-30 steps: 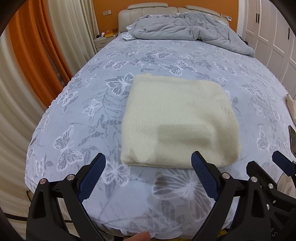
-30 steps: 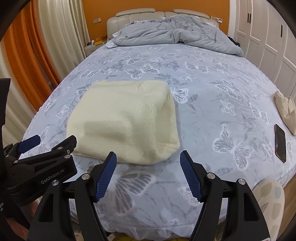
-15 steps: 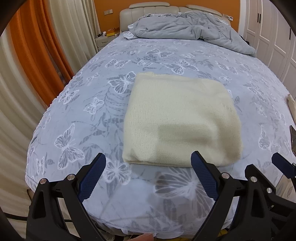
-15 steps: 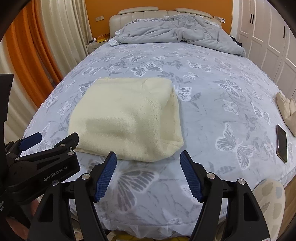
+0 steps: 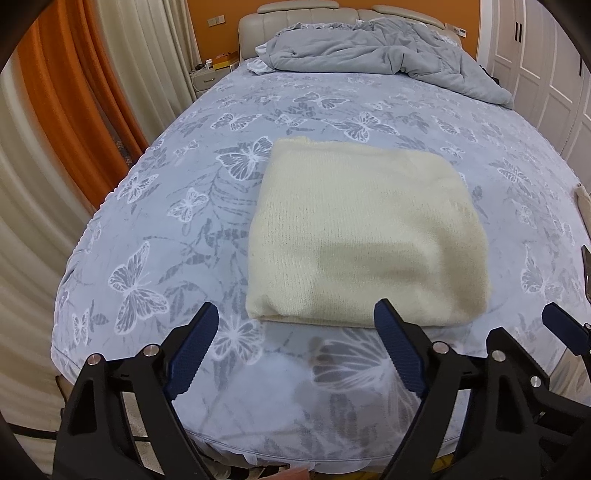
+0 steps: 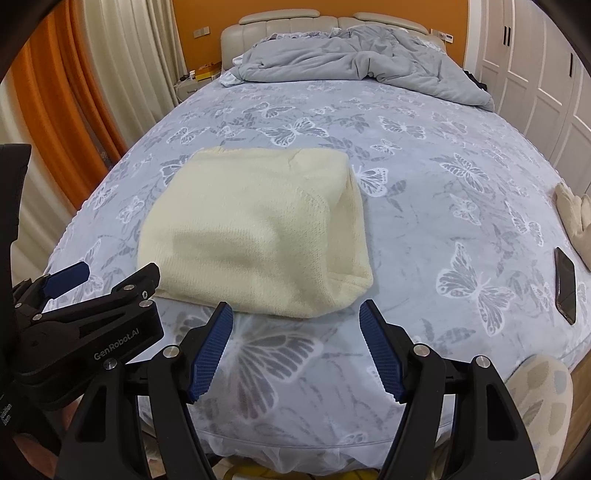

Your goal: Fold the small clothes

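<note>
Left gripper: we see our left gripper at the bottom of the left view, level and low over the near end of the bed, jaws spread wide with nothing between them. In the right view it shows again at lower left, side-on.
Right gripper: our right gripper sits at the bottom of the right view, also level, jaws wide apart and holding nothing. Its blue tip pokes in at lower right of the left view, just beside the left gripper.
Writing: we read "GenRobot.AI" in white on the left gripper's black body, lower left of the right view. Smaller white print at the far left edge is too small to read.
Sweater: the cream sweater lies folded into a neat block on the sheet, just beyond both sets of fingertips, touching neither. In the right view its folded side faces us, right of centre.
Edges and room: we have a strip of butterfly-print sheet between the fingertips and the sweater's near edge. The bed's near edge curves below the grippers. Wide open sheet lies left, right and beyond the sweater.
Right side: a phone lies near the bed's right edge, with another cream item just beyond it.
Far end: a grey duvet is bunched against the headboard.
</note>
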Demonstrator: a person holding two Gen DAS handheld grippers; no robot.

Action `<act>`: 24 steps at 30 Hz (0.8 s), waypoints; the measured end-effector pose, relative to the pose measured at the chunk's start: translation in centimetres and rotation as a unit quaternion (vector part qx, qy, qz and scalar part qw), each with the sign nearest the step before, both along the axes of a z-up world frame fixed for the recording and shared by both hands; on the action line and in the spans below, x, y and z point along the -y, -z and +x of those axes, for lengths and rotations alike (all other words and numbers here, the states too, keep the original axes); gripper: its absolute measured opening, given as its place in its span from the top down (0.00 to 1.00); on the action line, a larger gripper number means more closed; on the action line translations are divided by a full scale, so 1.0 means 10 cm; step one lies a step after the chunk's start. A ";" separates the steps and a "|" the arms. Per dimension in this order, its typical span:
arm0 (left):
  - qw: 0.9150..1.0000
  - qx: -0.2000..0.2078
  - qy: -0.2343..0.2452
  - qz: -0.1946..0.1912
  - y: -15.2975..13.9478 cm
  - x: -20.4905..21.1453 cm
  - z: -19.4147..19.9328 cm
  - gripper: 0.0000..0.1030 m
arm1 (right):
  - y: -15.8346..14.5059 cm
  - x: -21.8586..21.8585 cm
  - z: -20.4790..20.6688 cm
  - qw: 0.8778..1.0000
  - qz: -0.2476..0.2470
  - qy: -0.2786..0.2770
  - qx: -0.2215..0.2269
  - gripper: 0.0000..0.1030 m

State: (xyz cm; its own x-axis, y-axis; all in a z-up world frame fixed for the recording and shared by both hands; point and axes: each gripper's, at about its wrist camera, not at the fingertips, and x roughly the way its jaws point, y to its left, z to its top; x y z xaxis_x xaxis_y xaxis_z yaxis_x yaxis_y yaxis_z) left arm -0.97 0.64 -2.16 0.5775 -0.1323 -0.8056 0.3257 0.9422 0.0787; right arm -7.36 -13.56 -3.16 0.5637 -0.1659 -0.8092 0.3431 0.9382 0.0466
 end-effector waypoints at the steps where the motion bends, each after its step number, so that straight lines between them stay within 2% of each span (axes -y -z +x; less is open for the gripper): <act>1: 1.000 -0.001 0.000 0.000 0.00 0.00 0.00 0.19 | 0.00 0.00 0.00 1.000 0.001 0.000 0.000 0.33; 8: 1.000 -0.003 0.000 0.002 0.01 0.00 0.01 0.18 | 0.02 0.00 0.01 1.000 0.003 0.001 -0.004 0.33; 12: 1.000 -0.009 -0.005 0.003 0.06 -0.02 0.04 0.14 | 0.04 0.01 0.02 1.000 0.004 0.000 -0.007 0.33; 24: 1.000 -0.010 -0.006 0.013 0.11 -0.01 0.06 0.14 | 0.08 0.03 0.02 1.000 0.008 0.000 -0.012 0.33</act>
State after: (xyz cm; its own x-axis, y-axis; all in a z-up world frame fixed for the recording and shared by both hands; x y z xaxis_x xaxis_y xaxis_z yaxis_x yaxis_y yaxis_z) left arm -0.41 0.72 -3.22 0.5618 -0.1052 -0.8206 0.3166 0.9437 0.0959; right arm -7.20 -13.91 -3.92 0.5443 -0.1528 -0.8249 0.3444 0.9373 0.0537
